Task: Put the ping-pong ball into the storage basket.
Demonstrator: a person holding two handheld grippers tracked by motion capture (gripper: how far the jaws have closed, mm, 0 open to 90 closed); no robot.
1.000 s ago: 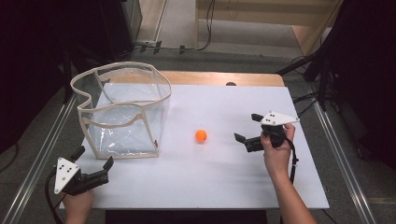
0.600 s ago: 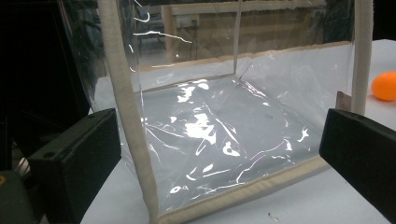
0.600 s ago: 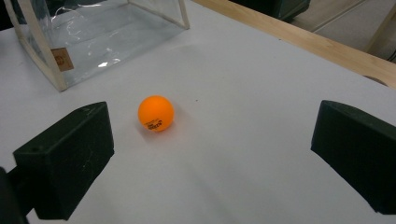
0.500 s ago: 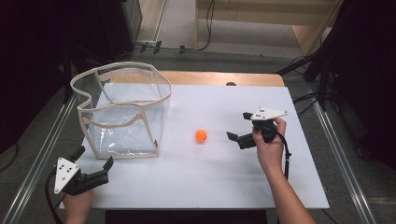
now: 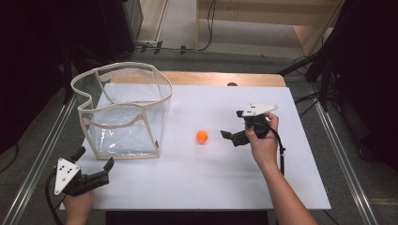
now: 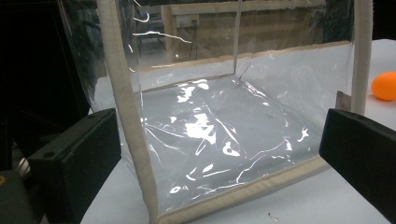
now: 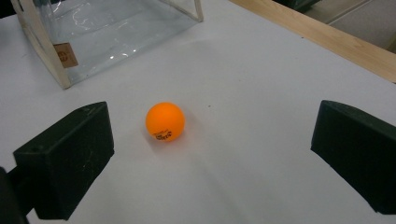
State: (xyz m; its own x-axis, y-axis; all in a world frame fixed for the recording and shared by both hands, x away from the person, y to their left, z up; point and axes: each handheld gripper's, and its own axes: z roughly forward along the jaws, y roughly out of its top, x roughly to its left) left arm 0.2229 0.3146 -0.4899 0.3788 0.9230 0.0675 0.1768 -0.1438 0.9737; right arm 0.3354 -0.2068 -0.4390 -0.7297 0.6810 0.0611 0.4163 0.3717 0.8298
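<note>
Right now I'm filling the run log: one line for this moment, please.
right gripper: open, facing orange ball, apart | left gripper: open, near clear bag | ball on table

**Camera setup**
High view looks forward and down over the whole worktop. Left gripper view sits low, close against the clear bag. Right gripper view looks down near the orange ball; all three share both.

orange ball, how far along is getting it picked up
Early stage. Done: the right hand-held gripper faces the orange ball with its jaws wide open. In hand: nothing yet; the ball sits loose on the white table, ahead of the jaws in the right gripper view. Left: closing in and grasping it, perhaps for the clear bag. The left hand-held gripper waits open beside that bag.
</note>
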